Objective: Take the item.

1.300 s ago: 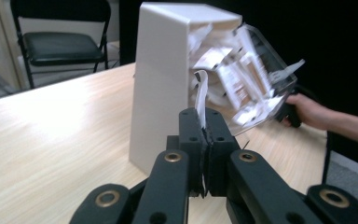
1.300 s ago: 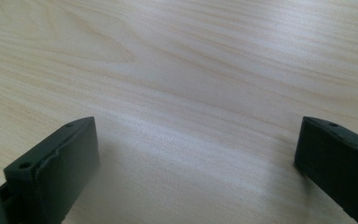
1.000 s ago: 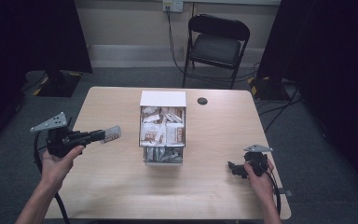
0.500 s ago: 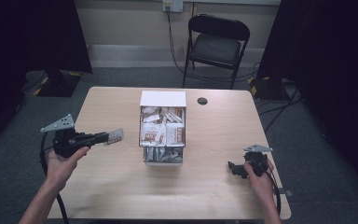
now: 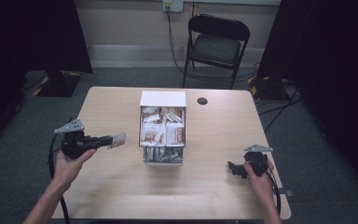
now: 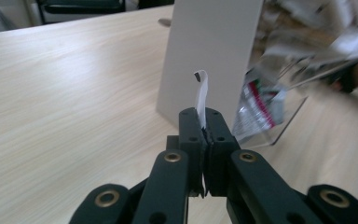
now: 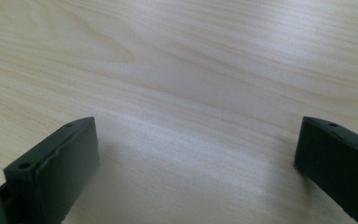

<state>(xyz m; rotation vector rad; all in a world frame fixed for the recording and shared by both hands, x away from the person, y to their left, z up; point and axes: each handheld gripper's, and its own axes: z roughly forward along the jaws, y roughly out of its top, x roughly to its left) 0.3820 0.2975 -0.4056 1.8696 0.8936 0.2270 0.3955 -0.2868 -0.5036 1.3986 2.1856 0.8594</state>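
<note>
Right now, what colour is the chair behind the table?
Black: the chair shows best in the high view.

A box (image 5: 162, 133) stands at the middle of the table (image 5: 121, 196), with packets (image 5: 161, 130) lying in it and a small round thing (image 5: 202, 101) on the tabletop behind it, toward the right. Left of the box is the left gripper (image 5: 108, 140), raised over the table and pointing at the box, with a packet (image 5: 117, 139) between its jaws — just short of the box's left wall. The right gripper (image 5: 233, 167) lies well to the right of the box, near the table's front edge, and behind the table — on the floor — stands a chair (image 5: 216, 44).
</note>
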